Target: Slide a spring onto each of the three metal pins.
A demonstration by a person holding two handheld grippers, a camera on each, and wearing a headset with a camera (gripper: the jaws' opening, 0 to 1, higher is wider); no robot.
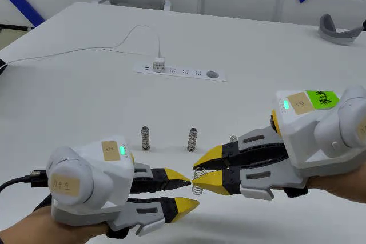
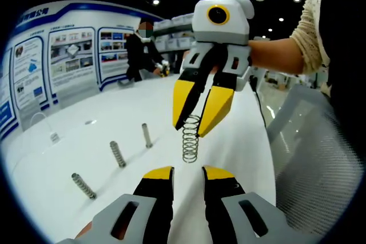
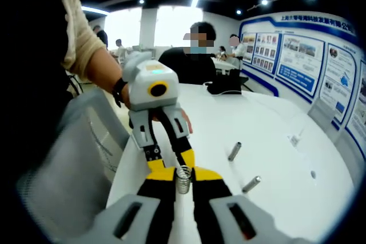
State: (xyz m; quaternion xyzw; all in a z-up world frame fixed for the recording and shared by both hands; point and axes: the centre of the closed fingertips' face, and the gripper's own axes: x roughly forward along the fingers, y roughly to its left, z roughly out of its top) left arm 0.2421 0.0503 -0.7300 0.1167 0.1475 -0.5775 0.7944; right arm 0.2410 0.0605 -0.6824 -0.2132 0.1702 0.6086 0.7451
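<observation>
Near table (image 1: 68, 95) edge, right gripper (image 1: 195, 174) pinching spring (image 2: 190, 144)

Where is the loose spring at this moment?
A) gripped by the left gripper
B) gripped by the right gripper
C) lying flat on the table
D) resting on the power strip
B: the spring hangs pinched between the yellow fingers of the right gripper, while the left gripper faces it with fingers apart, holding nothing.

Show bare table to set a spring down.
Free: table between power strip and pins; wide patch left of the pins, below the cable. Crowded: in front of the pins, where left gripper faces right gripper, holding a spring.
</observation>
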